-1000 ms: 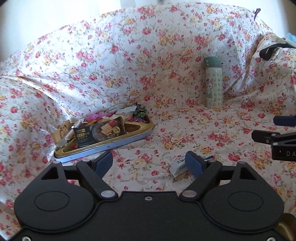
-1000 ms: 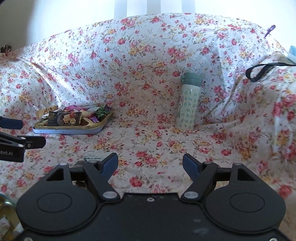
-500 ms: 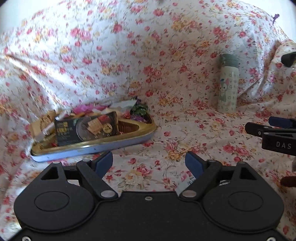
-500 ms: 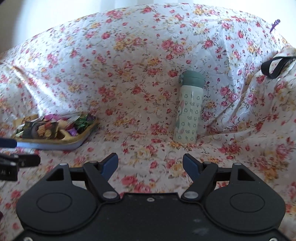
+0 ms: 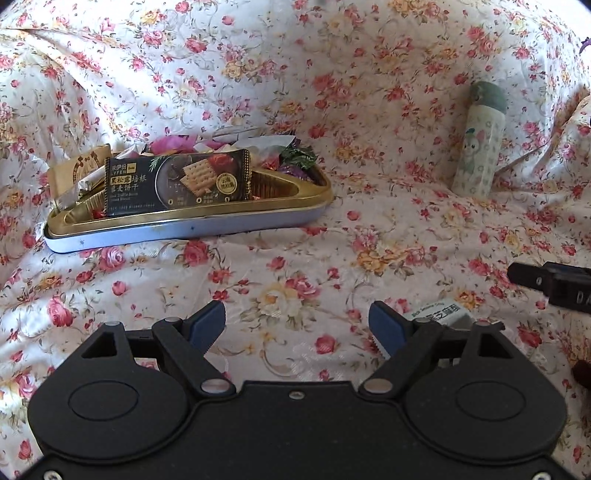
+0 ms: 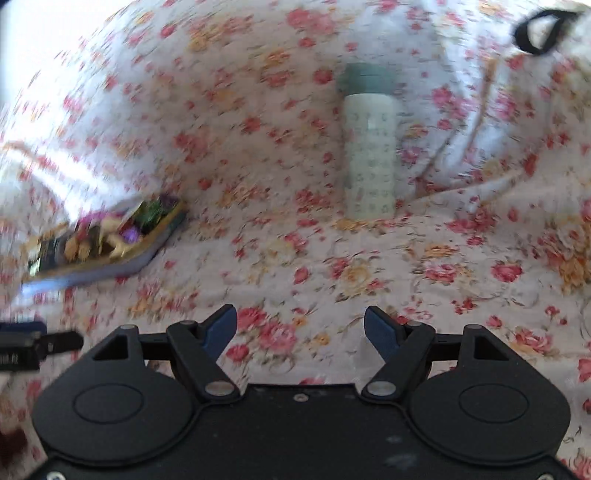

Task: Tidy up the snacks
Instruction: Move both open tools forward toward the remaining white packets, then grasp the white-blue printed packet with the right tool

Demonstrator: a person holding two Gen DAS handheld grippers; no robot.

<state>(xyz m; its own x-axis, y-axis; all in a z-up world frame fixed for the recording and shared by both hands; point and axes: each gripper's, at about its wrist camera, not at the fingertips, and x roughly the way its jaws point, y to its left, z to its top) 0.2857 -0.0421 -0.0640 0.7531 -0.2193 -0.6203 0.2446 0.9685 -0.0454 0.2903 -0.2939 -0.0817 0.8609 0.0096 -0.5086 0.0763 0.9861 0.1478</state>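
- The left hand-held gripper (image 5: 297, 325) hangs over a floral cloth (image 5: 369, 110), jaws wide apart, nothing between the blue pads (image 5: 208, 321).
- The right hand-held gripper (image 6: 300, 328) also stands wide apart and empty over the same cloth; its view is blurred.
- In the left wrist view, a snack tin (image 5: 207, 225) with a gold inner tray lies on the cloth at about 10 o'clock from the left gripper, well apart from it.
- A black cracker pack (image 5: 177, 179) leans upright along the tin's near side; tan, pink, purple and green wrapped sweets (image 5: 295, 158) crowd behind and beside it.
- A small white packet (image 5: 439, 314) lies loose on the cloth just beside the left gripper's right finger, at about 3 o'clock, partly hidden by that finger.
- A pale bottle (image 5: 478, 147) with a green cap stands upright at about 1 o'clock, against the cloth's raised back.
- The tip of the right gripper enters the left wrist view at 3 o'clock, near the white packet.
- In the right wrist view the bottle stands at 12 o'clock, the tin at 10 o'clock, and the left gripper's tip shows at 9 o'clock.
- A black strap (image 6: 535, 31) loops on the cloth at 1 o'clock, far back.
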